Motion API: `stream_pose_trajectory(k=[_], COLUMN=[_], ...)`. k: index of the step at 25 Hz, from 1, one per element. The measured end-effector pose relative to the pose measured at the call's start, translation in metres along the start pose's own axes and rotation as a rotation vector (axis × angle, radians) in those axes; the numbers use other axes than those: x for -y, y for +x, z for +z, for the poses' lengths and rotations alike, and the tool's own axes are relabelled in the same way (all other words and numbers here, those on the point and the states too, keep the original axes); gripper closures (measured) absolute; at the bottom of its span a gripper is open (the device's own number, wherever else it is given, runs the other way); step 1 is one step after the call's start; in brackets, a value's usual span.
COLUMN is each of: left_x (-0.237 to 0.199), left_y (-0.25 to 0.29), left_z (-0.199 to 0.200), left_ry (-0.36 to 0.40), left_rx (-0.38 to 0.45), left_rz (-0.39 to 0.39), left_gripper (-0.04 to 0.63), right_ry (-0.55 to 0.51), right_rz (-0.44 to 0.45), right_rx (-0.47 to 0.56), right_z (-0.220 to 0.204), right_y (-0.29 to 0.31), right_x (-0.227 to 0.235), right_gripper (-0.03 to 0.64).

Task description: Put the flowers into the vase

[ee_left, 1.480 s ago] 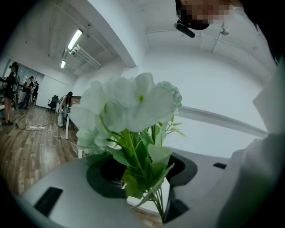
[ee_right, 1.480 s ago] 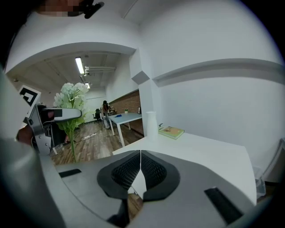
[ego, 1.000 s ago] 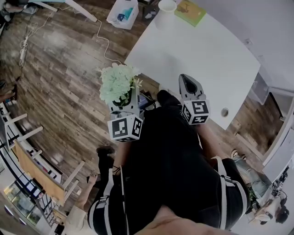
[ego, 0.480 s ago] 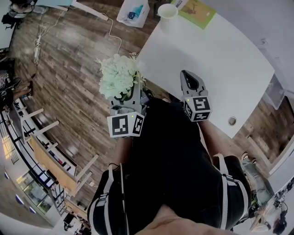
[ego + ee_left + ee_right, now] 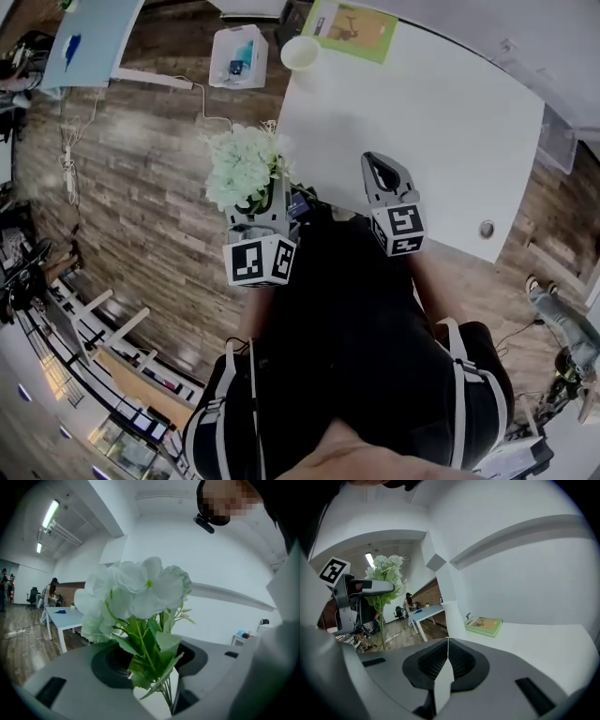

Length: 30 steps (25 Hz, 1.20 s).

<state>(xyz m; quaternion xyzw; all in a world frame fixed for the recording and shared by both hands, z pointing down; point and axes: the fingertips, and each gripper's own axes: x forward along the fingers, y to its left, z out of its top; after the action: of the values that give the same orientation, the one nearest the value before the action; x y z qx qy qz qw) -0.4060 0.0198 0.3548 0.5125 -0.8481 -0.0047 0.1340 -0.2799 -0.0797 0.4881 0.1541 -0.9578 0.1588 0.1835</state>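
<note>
A bunch of white flowers with green stems stands upright over the wooden floor, just left of the white table. My left gripper is shut on the stems. In the left gripper view the flowers fill the middle and the stems run down between the jaws of the left gripper. A white vase stands on the table's far left corner, apart from both grippers. My right gripper hovers over the table's near edge, shut and empty. In the right gripper view the right gripper points toward the vase.
A green book lies on the table behind the vase. On the floor are a white box and a cable. A pale blue table stands far left. Shelving lines the lower left. People stand far off.
The left gripper has carried the flowers along the table's corner, and the right gripper moved with it. The vase now sits lower in the head view, nearer the flowers.
</note>
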Motion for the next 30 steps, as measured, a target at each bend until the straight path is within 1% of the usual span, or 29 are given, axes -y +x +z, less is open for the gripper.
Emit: stream_pose_trajectory(k=[6,9,12,16,19,21,23,28,30], left_x=[-0.021,-0.028,-0.032,-0.035,-0.032,-0.031,-0.031,-0.021,-0.016], left_y=[0.034,0.045,0.053,0.062,0.071,0.08,0.09,0.114,0.122], left_z=[-0.002,-0.003,-0.009,-0.015,-0.018,-0.014,-0.004,0.033,0.047], left_ry=[-0.036,-0.035,-0.032,-0.037,-0.013,0.008,0.026,0.121,0.143], left_rx=[-0.029,-0.035,-0.053,-0.078,-0.099,-0.1,-0.08,0.015,0.047], left_rz=[-0.198,-0.277,-0.348,-0.433,-0.496,-0.529,-0.549,-0.57,-0.573], left_gripper=[0.328,0.328,0.328,0.328,0.328,0.328,0.328,0.328,0.328], right_ry=[0.034,0.049,0.05,0.053,0.077,0.097,0.107,0.161,0.183], right_rz=[-0.164,-0.233,-0.281,-0.323,-0.375,-0.411,-0.437,-0.494,-0.506], right_rx=[0.008,0.01,0.014,0.007,0.004,0.001,-0.001,0.012,0.021], right_z=[0.009,0.017,0.025,0.029,0.027,0.023,0.019,0.009,0.006], right_y=[0.016,0.021,0.027,0.034,0.034,0.033,0.031,0.019,0.016], right_x=[-0.021,-0.035,-0.051,-0.071,-0.076,-0.077,-0.075,-0.064,-0.06], right_gripper=[0.6,0.6,0.6,0.6,0.6,0.6,0.6,0.6,0.6])
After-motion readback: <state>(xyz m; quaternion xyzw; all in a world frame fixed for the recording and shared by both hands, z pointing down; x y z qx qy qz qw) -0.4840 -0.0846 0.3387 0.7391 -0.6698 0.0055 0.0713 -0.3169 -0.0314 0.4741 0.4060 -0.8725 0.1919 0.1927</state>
